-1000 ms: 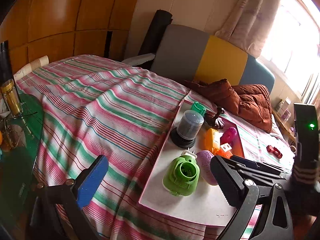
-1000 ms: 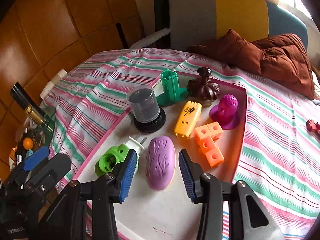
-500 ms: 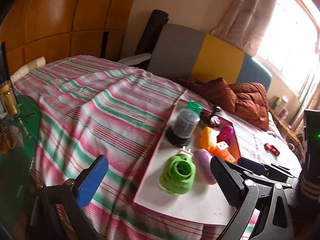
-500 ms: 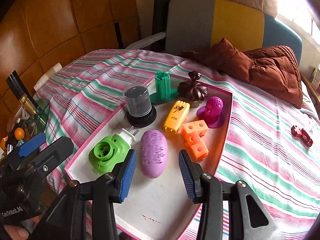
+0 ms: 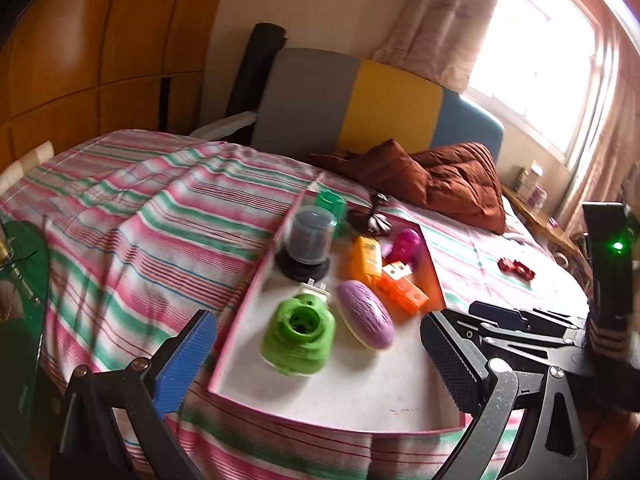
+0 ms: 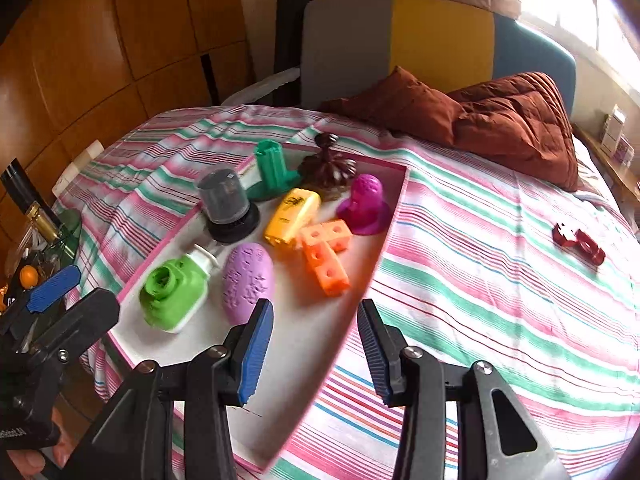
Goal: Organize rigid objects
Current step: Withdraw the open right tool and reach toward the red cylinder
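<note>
A pink-rimmed white tray (image 6: 304,344) (image 5: 344,392) lies on the striped bed. In it are a green toy camera (image 6: 173,294) (image 5: 298,332), a purple oval (image 6: 248,282) (image 5: 365,319), orange blocks (image 6: 326,254) (image 5: 402,294), a yellow piece (image 6: 294,216), a magenta figure (image 6: 364,204), a dark jar (image 6: 227,204) (image 5: 306,240), a green piece (image 6: 272,170) and a brown ornament (image 6: 328,166). A small red object (image 6: 578,242) (image 5: 516,268) lies alone on the bedspread at the right. My right gripper (image 6: 316,354) is open and empty over the tray's near right edge. My left gripper (image 5: 320,364) is open and empty at the tray's near end.
The striped bedspread (image 6: 500,292) covers the bed. Brown pillows (image 6: 500,120) lie against a grey, yellow and blue headboard (image 6: 436,44). A green glass side table (image 5: 24,264) with bottles stands at the left. A window is at the right.
My right gripper has pulled back and swung right, from around the purple oval to the tray's right edge. My left gripper has shifted a little; the tray sits nearer the view's centre.
</note>
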Demonstrator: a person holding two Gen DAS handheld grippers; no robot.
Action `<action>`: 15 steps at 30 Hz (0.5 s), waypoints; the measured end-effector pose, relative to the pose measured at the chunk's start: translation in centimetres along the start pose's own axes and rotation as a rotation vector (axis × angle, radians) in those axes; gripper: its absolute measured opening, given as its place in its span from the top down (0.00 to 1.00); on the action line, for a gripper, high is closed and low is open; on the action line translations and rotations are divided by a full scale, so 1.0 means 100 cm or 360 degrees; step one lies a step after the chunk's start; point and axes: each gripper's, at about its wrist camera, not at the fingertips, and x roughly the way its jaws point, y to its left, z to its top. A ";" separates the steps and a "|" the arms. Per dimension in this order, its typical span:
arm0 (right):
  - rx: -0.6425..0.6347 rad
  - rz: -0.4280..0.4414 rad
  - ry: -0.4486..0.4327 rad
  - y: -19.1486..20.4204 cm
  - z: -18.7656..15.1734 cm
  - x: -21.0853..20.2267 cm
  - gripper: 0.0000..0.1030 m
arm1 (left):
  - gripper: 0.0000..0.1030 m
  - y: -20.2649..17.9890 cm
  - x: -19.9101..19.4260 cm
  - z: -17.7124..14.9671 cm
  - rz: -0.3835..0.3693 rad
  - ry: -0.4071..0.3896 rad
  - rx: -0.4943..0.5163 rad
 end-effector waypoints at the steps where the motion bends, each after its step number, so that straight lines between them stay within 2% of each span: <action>1: 0.0016 -0.0010 0.0007 -0.006 -0.002 0.001 0.57 | 0.01 -0.005 0.000 -0.001 -0.0020 0.0008 0.0020; 6: 0.0121 -0.0077 0.0051 -0.045 -0.020 0.004 0.57 | 0.01 -0.032 -0.003 -0.008 -0.0114 0.0015 0.0142; 15: 0.0373 -0.0234 0.0063 -0.140 -0.056 0.002 0.57 | 0.00 -0.089 0.000 -0.011 -0.0293 0.0089 0.0321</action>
